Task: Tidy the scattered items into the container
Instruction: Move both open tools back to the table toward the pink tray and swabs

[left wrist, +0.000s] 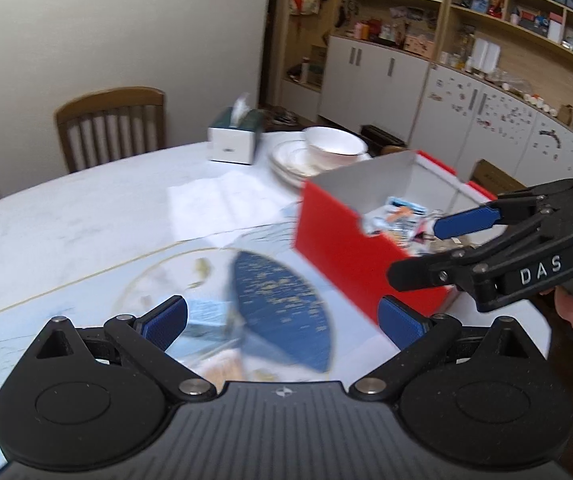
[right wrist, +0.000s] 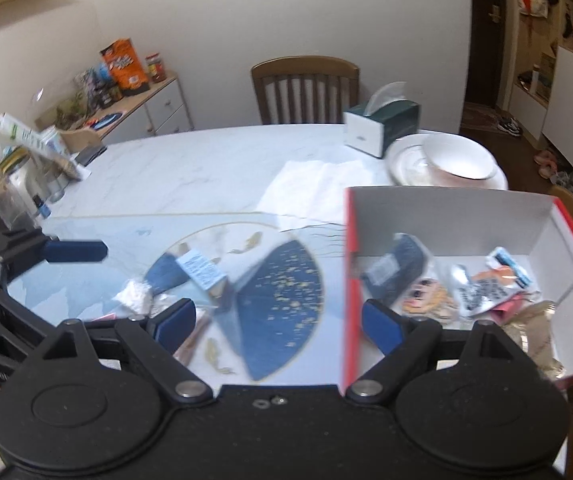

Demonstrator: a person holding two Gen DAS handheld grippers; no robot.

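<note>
From the left wrist, your left tool [left wrist: 282,320] stands with its jaws apart and nothing between them, above the blurred items [left wrist: 206,320] lying on the worktop [left wrist: 66,216]. Your right tool [left wrist: 426,252] reaches over the near corner of the red box [left wrist: 338,240], jaws apart too. The risk I see: both tools sit close together by that corner, so a hasty move could knock one against the other or nudge the box toward the plates [left wrist: 298,160].

From the right wrist, your right tool [right wrist: 278,320] is wide and empty, straddling the box wall [right wrist: 350,280] (a downward reach here would likely hit the rim). The box already holds several packets [right wrist: 482,284], a dark pouch [right wrist: 398,264] and a cartoon sticker [right wrist: 426,292]. Still out on the worktop [right wrist: 206,168] are a small carton [right wrist: 202,272], a white clump [right wrist: 134,296] and other bits too blurred to name, near your left tool [right wrist: 78,252].
</note>
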